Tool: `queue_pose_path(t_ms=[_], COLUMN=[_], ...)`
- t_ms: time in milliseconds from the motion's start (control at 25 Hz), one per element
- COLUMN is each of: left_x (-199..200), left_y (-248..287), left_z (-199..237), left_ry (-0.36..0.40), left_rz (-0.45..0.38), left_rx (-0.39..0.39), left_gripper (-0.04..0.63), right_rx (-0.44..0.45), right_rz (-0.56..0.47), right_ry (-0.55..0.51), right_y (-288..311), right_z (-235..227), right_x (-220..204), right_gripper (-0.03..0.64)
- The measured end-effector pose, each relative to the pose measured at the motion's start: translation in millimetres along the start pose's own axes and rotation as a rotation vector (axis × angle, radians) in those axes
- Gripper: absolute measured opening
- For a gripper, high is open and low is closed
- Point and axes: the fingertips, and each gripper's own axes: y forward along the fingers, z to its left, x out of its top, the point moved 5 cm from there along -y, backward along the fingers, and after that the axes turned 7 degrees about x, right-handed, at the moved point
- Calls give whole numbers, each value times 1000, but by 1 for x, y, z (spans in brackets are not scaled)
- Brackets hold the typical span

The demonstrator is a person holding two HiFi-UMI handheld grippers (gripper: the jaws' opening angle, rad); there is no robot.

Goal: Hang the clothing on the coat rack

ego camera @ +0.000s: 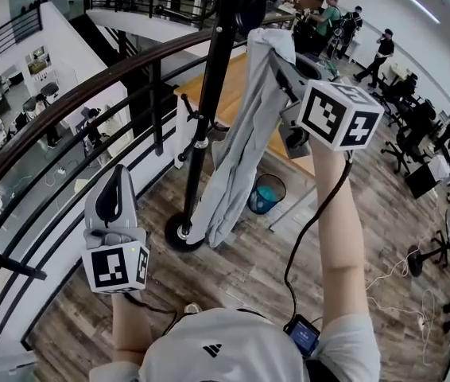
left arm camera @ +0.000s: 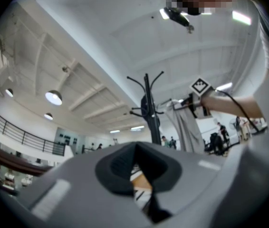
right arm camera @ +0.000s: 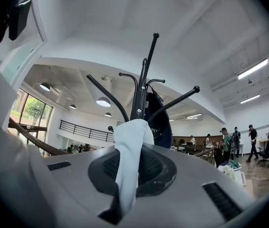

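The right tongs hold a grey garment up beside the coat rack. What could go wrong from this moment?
1. The right tongs pinch only a narrow fold of the grey garment. The rest hangs long and loose, so it may slip out.
2. The left tongs are shut, empty and low, giving no support.
3. The coat rack stands on a small round base beside the railing. A hard push might tip it.
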Motion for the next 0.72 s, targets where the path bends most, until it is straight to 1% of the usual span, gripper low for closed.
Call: queue_pose_path(t_ms=[200, 360, 600, 720], left_x=[2, 1, 0, 1], left_y=[-3, -5, -9, -10], left_z=[-2, -3, -8, -12], left_ry=[6, 16, 24, 30], left_rz=[1, 9, 19, 21], left_rx=[4, 7, 16, 15], left_gripper=[8, 8, 8, 8], right_rx=[-10, -22, -31, -17], right_rz=[39, 58, 36, 19], right_ry=[39, 48, 38, 35], right_y=[4, 8, 5, 0], right_z=[-7, -10, -9, -8], right_x=[-26, -43, -53, -56], right_gripper=[14, 14, 21, 53])
